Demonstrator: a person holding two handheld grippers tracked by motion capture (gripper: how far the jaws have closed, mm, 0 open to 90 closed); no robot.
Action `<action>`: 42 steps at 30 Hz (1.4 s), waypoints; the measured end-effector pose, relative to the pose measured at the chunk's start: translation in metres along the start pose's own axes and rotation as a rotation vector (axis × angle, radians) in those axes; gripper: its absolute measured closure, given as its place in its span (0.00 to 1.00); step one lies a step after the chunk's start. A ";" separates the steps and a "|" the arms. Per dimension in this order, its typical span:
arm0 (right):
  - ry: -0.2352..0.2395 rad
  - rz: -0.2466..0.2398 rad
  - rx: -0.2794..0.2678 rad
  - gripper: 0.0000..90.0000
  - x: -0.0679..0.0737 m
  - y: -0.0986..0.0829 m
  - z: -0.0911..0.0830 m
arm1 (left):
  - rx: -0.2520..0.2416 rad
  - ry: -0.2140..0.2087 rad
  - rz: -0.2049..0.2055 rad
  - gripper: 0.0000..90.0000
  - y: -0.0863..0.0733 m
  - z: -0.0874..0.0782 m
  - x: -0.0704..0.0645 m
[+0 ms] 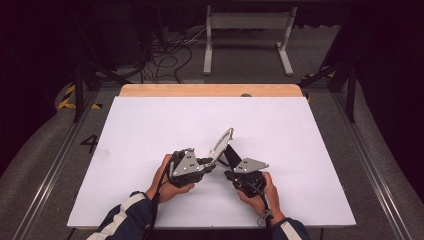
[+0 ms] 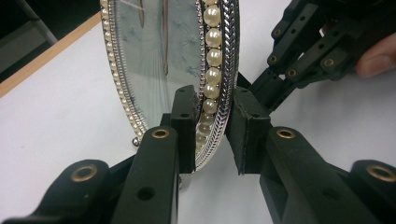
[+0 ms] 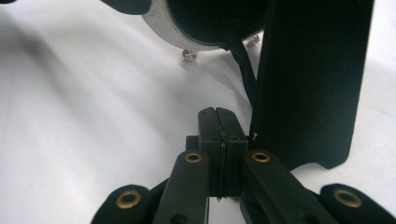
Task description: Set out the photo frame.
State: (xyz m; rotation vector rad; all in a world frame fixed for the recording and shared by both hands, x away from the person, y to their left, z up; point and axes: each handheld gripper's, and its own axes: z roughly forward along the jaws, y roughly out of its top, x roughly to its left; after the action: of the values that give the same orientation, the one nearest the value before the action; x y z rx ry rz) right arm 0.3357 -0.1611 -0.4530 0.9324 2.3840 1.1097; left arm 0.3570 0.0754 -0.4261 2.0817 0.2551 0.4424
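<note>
An oval mirror frame [image 1: 221, 142] edged with pearls and silver braid stands tilted at mid-table. My left gripper [image 1: 212, 161] is shut on its lower rim. In the left gripper view the jaws [image 2: 212, 135] sit one on the glass face [image 2: 159, 56], one behind the rim. In the high view my right gripper [image 1: 229, 172] is just right of the frame, at its back. Seen in the right gripper view, that gripper [image 3: 218, 126] is shut, pads together, beside the black easel stand [image 3: 308, 79]. A thin black strap [image 3: 245, 65] runs from the frame's back [image 3: 173, 32] down behind the stand.
The white table top [image 1: 150, 130] has a wooden strip [image 1: 210, 90] along its far edge. Small ball feet [image 3: 188, 55] under the frame rest on the table. Beyond the table, cables [image 1: 165, 60] and a white stand [image 1: 247, 30] are on the floor.
</note>
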 end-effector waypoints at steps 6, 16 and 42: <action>0.002 -0.007 0.006 1.00 -0.003 -0.002 -0.001 | -0.002 -0.017 0.004 0.82 0.001 0.001 -0.002; -0.027 -0.001 -0.003 1.00 -0.017 -0.004 -0.005 | -0.019 -0.018 -0.007 0.81 0.007 0.011 -0.005; -0.045 0.030 -0.033 0.93 -0.026 -0.003 -0.008 | 0.061 0.071 -0.132 0.58 -0.041 -0.043 0.016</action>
State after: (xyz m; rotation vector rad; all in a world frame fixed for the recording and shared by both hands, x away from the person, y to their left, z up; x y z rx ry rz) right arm 0.3489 -0.1850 -0.4491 0.9749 2.3157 1.1241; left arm 0.3543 0.1360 -0.4378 2.0958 0.4501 0.4337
